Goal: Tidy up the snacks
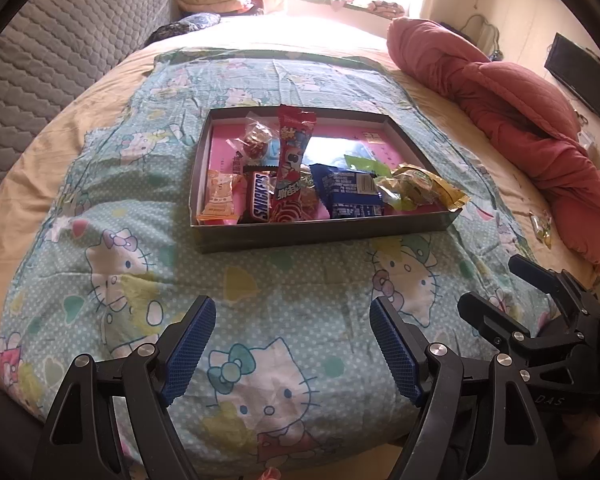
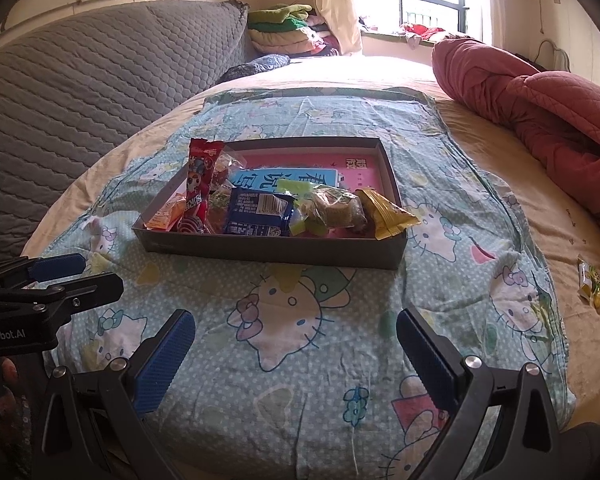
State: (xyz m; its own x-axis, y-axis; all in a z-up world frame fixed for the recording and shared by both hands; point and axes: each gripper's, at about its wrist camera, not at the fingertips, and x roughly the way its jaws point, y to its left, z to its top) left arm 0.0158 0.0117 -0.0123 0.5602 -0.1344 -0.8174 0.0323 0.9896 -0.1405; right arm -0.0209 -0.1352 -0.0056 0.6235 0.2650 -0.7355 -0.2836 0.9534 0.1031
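A cartoon-cat blanket [image 1: 140, 240] spreads beneath both tongs. Ahead of them sits the grey box [image 1: 320, 234] holding the snacks. A loose candy packet [image 2: 592, 282] lies off to the right. The left gripper [image 1: 292, 344] and right gripper [image 2: 296, 356] gape empty.

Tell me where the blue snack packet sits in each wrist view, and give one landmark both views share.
Left wrist view: the blue snack packet lies right of centre in the grey box, near its front wall, right of the tall red packet.
Right wrist view: the packet lies mid-box by the front wall, again right of the red packet.
Shared landmark: the pink quilt.
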